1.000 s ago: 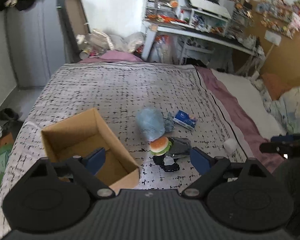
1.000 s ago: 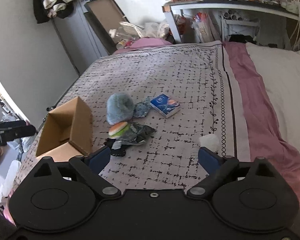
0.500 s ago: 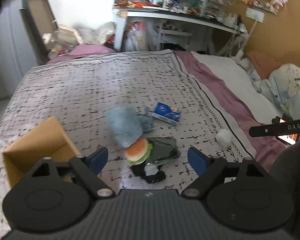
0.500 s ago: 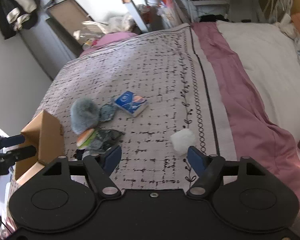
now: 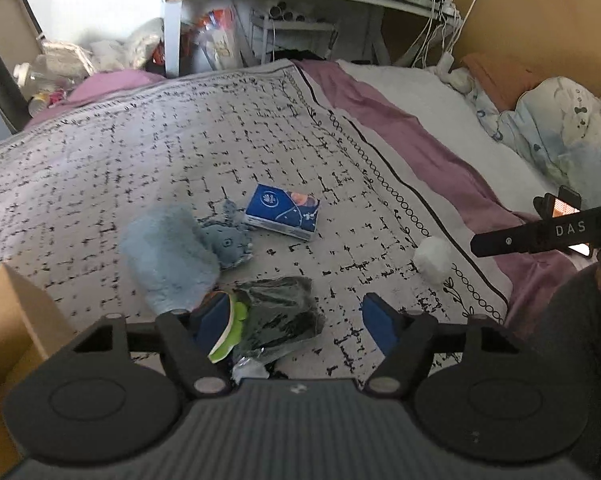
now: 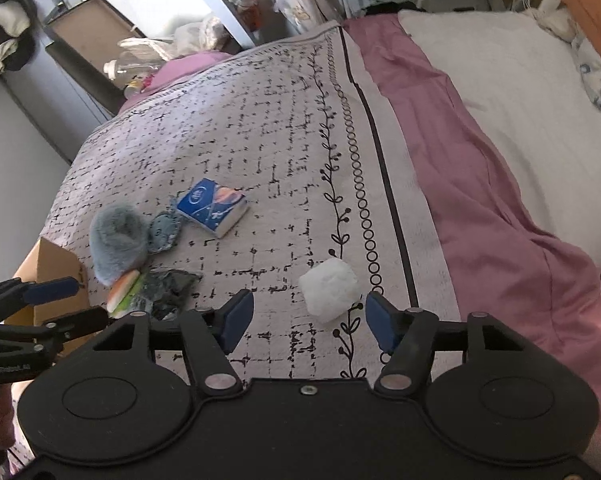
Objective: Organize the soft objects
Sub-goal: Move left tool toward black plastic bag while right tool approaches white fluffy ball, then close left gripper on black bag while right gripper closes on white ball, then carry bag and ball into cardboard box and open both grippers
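— Closer now than a second back: both grippers lower over the bedspread (image 5: 148,152), jaws narrower, pile of soft things larger in both views.

— And the soft things themselves?

— All out on the bedspread, none boxed as far as visible. Burger plush (image 5: 226,330) right against the left gripper (image 5: 290,320)'s left pad, at about nine o'clock of the gap. Dark pouch (image 5: 282,314) between those jaws, untouched. Blue fluffy toy (image 5: 168,254) at eleven o'clock, small grey plush (image 5: 228,240) touching it, tissue pack (image 5: 282,216) at twelve.

— Right side?

— White puff (image 6: 330,288) at twelve o'clock of the right gripper (image 6: 308,318), just past the pads, not yet between them. Both sets of jaws closing, gripping nothing.

— Box?

— Cardboard box (image 5: 4,328) at nine o'clock of the left gripper, open, interior mostly out of view.

— Progress?

— Looks barely begun: first picks only being lined up, every item left to carry over.
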